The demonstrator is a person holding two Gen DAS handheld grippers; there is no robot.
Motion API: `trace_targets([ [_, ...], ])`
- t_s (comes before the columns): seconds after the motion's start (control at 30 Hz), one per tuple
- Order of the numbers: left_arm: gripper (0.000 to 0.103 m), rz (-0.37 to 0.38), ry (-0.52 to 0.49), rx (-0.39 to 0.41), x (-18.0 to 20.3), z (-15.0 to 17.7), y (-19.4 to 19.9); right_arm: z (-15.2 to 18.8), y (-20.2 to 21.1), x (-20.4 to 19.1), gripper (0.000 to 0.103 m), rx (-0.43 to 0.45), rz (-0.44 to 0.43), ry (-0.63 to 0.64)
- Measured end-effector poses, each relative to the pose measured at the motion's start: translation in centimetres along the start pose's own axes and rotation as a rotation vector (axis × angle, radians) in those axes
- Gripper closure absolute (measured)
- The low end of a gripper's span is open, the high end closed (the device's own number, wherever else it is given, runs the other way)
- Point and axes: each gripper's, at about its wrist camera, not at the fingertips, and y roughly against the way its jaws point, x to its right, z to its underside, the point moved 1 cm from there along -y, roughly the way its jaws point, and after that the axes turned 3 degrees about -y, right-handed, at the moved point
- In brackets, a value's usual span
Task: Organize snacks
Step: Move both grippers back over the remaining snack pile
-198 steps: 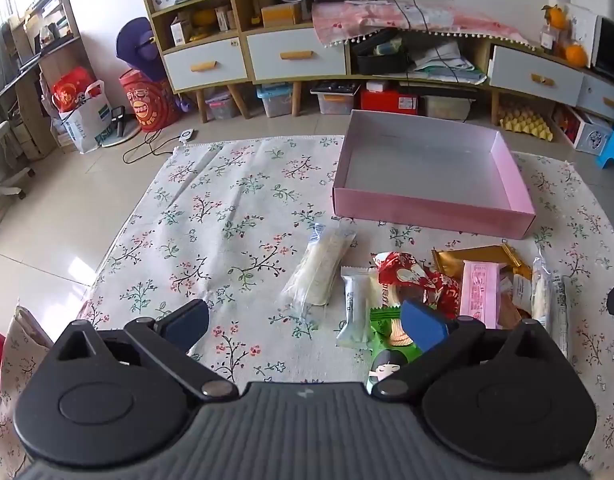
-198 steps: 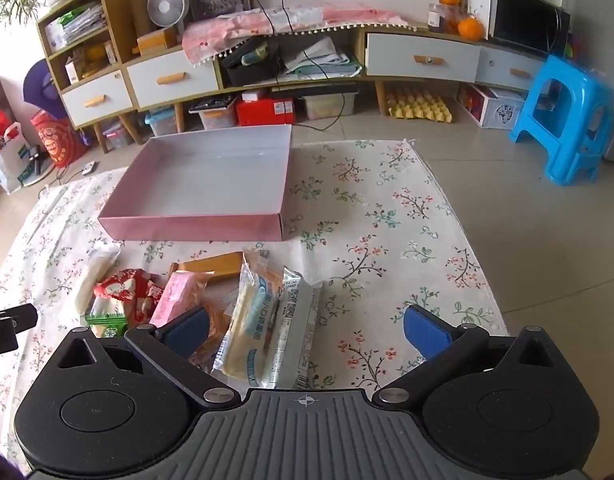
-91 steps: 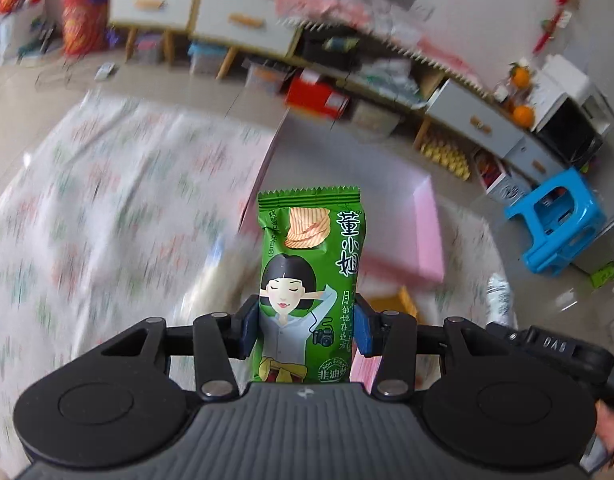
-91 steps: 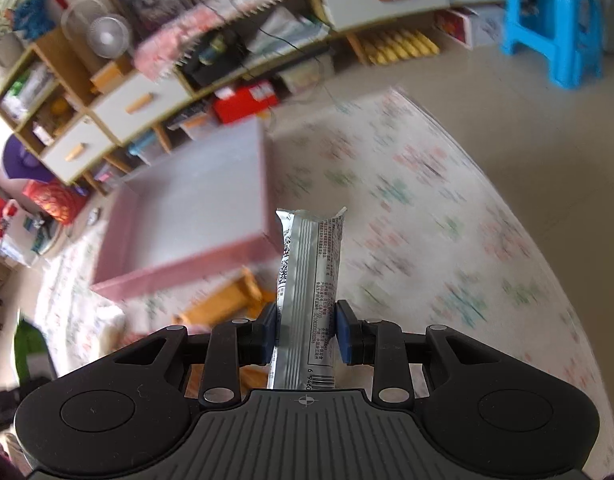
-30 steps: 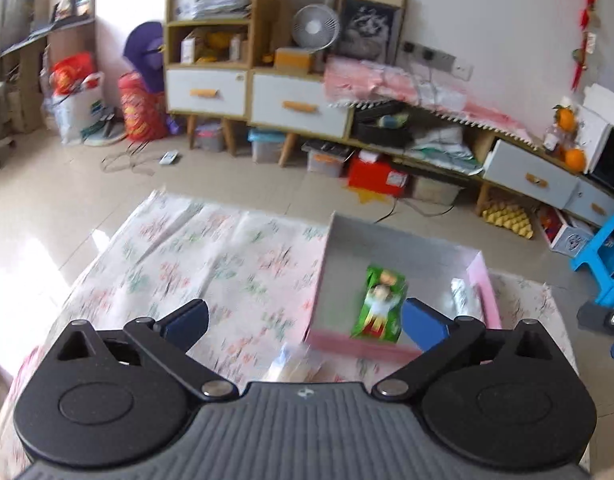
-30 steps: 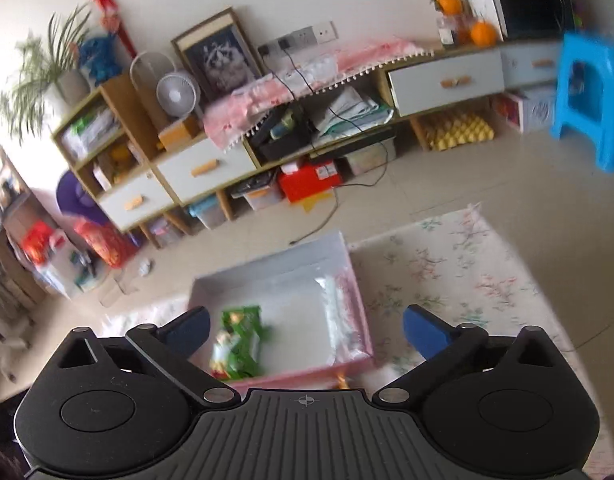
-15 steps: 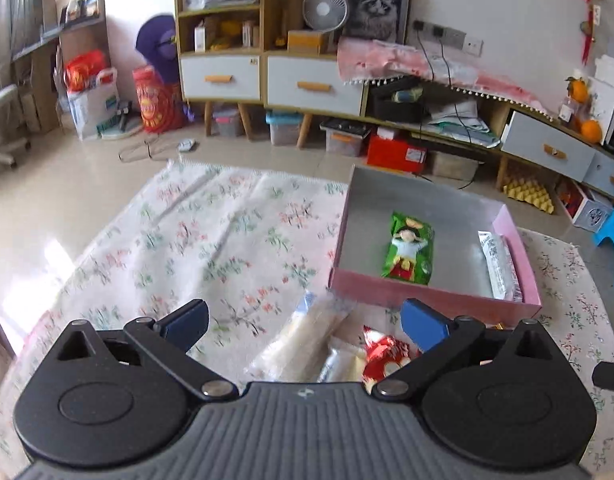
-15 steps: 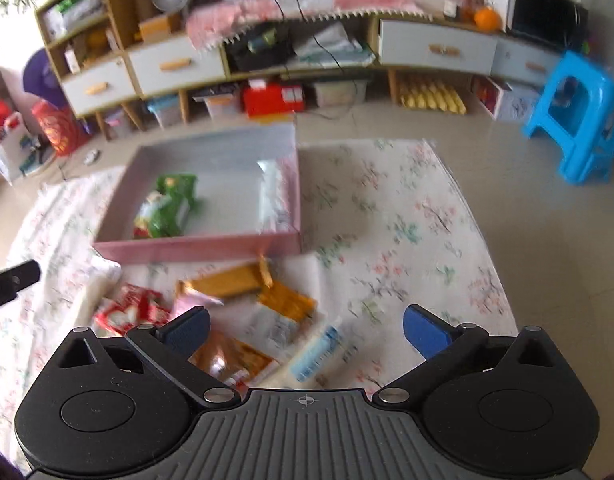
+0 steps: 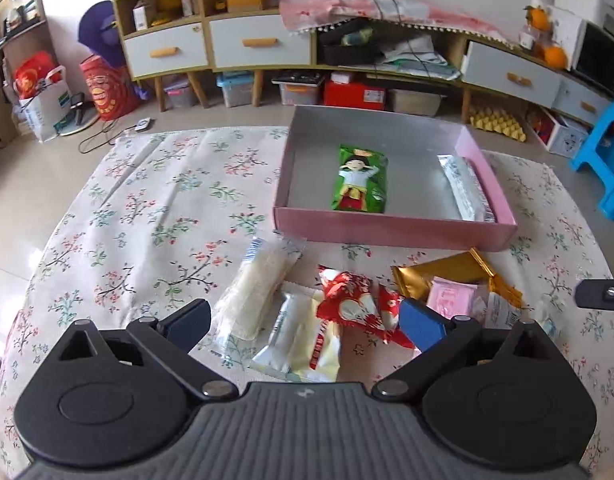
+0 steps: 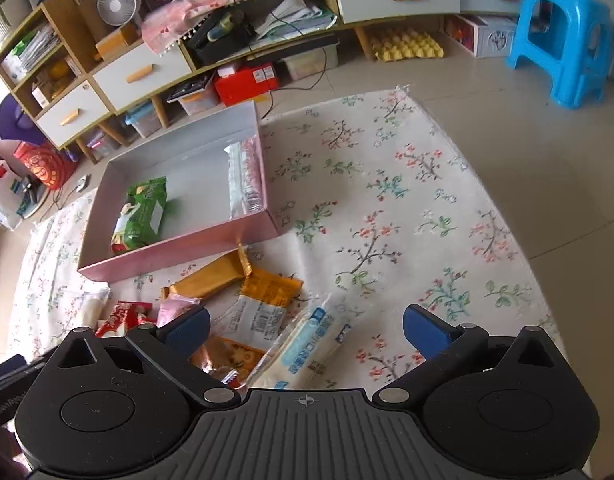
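A pink box [image 9: 387, 232] [image 10: 179, 252] sits on the floral cloth and holds a green snack pack [image 9: 361, 184] [image 10: 141, 212] and a silver packet [image 9: 465, 188] [image 10: 243, 178]. Loose snacks lie in front of it: a clear rice-cake pack [image 9: 255, 296], a white bar [image 9: 297, 336], a red pack [image 9: 355, 304], a gold bar [image 9: 439, 272] [image 10: 211, 276], a pink pack [image 9: 451, 300] and a blue-and-white packet [image 10: 307, 348]. My left gripper [image 9: 303, 322] is open and empty above the white and red packs. My right gripper [image 10: 305, 326] is open and empty above the blue-and-white packet.
The floral cloth [image 9: 147, 208] covers a low surface with tiled floor around it. Cabinets with drawers [image 9: 259, 46] line the back wall. A blue stool [image 10: 563, 36] stands at the right. The right gripper's edge [image 9: 601, 294] shows in the left wrist view.
Both grippers, open and empty, have come down closer to the loose snacks in front of the box. The green pack and silver packet stay in the box.
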Motion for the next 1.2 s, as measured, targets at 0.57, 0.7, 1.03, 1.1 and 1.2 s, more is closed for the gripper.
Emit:
trace_targets([
  [0.57, 0.023, 0.047, 0.148, -0.083, -3.4, -0.6, -1.5, 0.4, -1.1, -0.7, 0.007, -0.051, -0.081, -0.059],
  [0.7, 0.023, 0.018, 0.155, -0.09, -4.1, -0.6, -1.9, 0.6, -1.2, -1.5, 0.013, -0.051, -0.119, -0.032],
  [1.03, 0.036, -0.02, 0.163, -0.141, -6.3, -0.9, -3.7, 2.0, -1.7, -6.2, 0.028, -0.058, -0.224, 0.128],
  [1.1, 0.038, -0.023, 0.162, -0.144, -6.6, -1.0, -3.9, 2.1, -1.8, -6.8, 0.034, -0.052, -0.232, 0.147],
  [1.2, 0.044, -0.022, 0.156, -0.151, -6.6, -1.0, -4.1, 2.2, -2.1, -7.6, 0.042, -0.053, -0.247, 0.162],
])
